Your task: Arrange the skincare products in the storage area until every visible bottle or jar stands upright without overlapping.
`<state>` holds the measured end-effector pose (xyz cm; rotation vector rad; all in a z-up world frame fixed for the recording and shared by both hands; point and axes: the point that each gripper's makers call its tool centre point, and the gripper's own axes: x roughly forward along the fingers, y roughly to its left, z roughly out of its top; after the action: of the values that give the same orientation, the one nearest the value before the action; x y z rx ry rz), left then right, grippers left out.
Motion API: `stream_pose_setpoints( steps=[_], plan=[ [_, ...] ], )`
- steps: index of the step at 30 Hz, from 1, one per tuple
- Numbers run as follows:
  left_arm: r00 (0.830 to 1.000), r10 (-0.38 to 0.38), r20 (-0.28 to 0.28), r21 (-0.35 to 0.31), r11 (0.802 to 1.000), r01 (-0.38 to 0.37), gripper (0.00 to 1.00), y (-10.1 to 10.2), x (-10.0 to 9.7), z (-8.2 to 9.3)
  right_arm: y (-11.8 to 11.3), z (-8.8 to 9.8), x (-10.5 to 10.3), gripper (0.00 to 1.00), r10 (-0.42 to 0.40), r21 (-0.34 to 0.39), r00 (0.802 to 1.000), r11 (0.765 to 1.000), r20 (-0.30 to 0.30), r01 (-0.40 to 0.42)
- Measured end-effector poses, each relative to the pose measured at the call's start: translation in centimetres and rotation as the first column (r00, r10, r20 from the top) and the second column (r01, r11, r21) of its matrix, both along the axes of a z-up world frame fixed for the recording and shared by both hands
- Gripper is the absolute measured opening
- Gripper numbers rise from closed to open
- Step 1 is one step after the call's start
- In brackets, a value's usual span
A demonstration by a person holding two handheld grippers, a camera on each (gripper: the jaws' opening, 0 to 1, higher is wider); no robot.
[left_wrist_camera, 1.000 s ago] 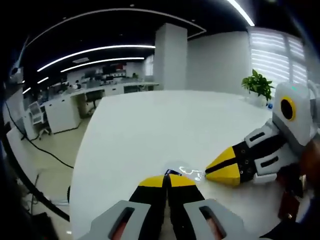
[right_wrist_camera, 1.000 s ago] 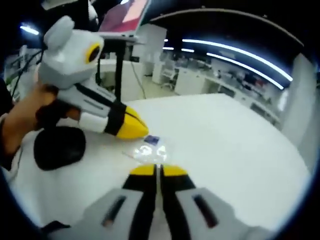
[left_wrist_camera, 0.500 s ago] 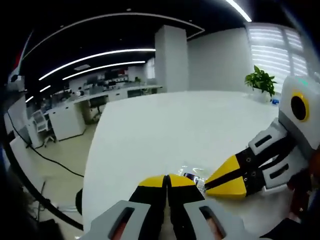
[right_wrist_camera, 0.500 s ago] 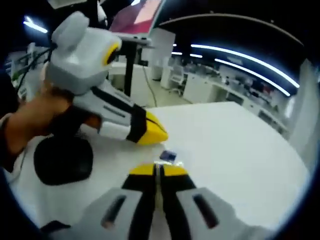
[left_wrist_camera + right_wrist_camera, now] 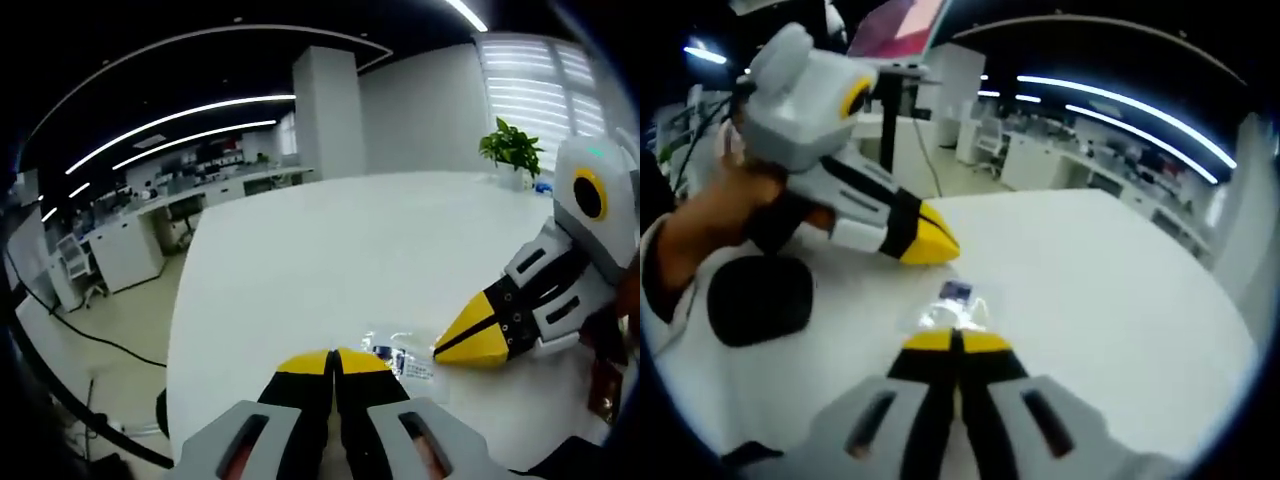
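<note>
A small clear plastic sachet (image 5: 396, 357) with a blue label lies flat on the white table (image 5: 330, 250). My left gripper (image 5: 334, 353) is shut, its yellow tips just left of the sachet. My right gripper (image 5: 443, 351) comes in from the right, shut, with its tip close to the sachet's other side. In the right gripper view the sachet (image 5: 954, 306) lies just ahead of my shut right gripper (image 5: 957, 339). Beyond it, held by a person's hand (image 5: 710, 215), the left gripper (image 5: 948, 250) points down at the table. I cannot tell whether either tip touches the sachet.
A black round pad (image 5: 758, 300) lies on the table near the person's hand. A potted plant (image 5: 513, 152) stands at the table's far side. The table's curved edge (image 5: 178, 330) drops to the office floor. A laptop (image 5: 902, 27) stands on a raised stand behind.
Both views have shifted with the hands. In the right gripper view the left gripper has drawn back from the sachet, which now lies whole in front of my right tips. Both stay shut.
</note>
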<state>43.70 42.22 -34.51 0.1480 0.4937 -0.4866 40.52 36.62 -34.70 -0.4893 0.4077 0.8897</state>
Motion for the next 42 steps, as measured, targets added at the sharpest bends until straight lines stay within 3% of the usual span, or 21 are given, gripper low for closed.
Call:
stream_pose_setpoints(
  steps=[9, 14, 18, 20, 31, 35, 42],
  plan=[
    [1.000, -0.011, -0.016, -0.020, 1.000, 0.011, 0.00, 0.0, -0.5, -0.1, -1.7, 0.2, 1.8, 0.00, -0.069, 0.001, 0.997, 0.998, 0.038, 0.069],
    [1.000, -0.011, -0.003, -0.048, 0.999, 0.010, 0.00, 0.0, -1.0, 0.7, -2.7, 1.1, 2.3, 0.00, -0.125, 0.078, 0.991, 0.990, 0.044, 0.121],
    [0.999, -0.030, -0.029, -0.053, 0.998, 0.028, 0.00, -0.5, -1.5, 0.2, -2.3, 1.5, 2.3, 0.06, -0.128, 0.165, 0.992, 0.978, -0.021, 0.130],
    [0.998, -0.035, -0.045, -0.050, 0.998, 0.033, 0.00, -0.9, -1.9, -0.4, -2.6, 1.0, 2.3, 0.11, -0.132, 0.157, 0.991, 0.978, -0.025, 0.135],
    [0.998, -0.023, -0.050, -0.026, 0.999, 0.022, 0.00, -0.6, -1.6, -1.0, -4.4, 0.9, 2.8, 0.10, -0.186, 0.120, 0.982, 0.976, 0.018, 0.182],
    [0.999, -0.021, -0.039, 0.006, 1.000, 0.021, 0.00, -1.1, -2.1, -1.1, -3.8, 1.1, 2.7, 0.12, -0.175, 0.171, 0.984, 0.969, -0.024, 0.176],
    [0.999, -0.019, -0.036, 0.017, 1.000, 0.020, 0.00, -1.4, -2.7, -1.2, -2.4, 0.9, 1.9, 0.17, -0.137, 0.277, 0.979, 0.945, -0.153, 0.175]
  ],
)
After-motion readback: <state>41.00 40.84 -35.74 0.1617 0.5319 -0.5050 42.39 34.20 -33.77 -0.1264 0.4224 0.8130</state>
